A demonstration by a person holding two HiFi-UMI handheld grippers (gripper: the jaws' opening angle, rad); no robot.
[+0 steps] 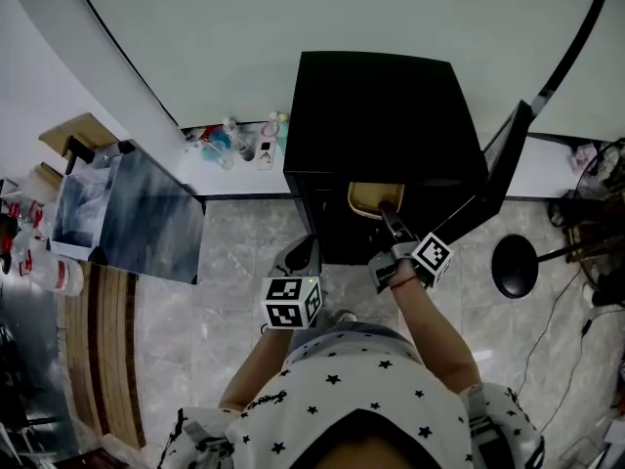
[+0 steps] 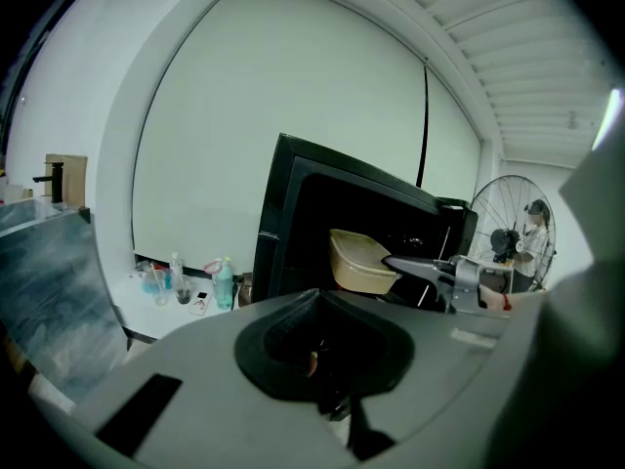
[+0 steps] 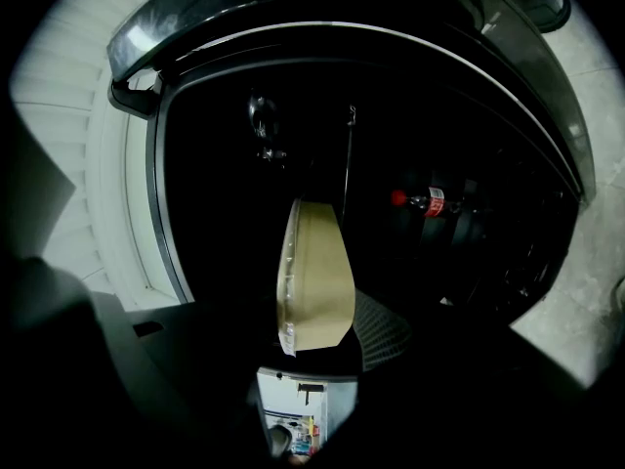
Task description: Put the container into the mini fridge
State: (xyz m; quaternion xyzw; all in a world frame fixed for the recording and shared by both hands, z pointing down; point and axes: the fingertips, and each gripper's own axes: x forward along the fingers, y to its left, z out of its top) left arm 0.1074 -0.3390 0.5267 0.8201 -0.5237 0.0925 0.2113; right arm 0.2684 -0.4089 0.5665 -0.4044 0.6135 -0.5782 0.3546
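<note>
R gripper (image 1: 389, 213) clamps container (image 1: 367, 198) at open mini fridge (image 1: 381, 115) mouth, 12 o'clock. L gripper (image 1: 301, 258) jaws: can't tell. Marble floor (image 1: 234, 252), white wall (image 1: 244, 27).

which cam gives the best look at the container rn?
Left gripper view: the container shows side-on, most of the tub, at the mini fridge opening. Right gripper view sees it edge-on, close; head view only a tan sliver.
</note>
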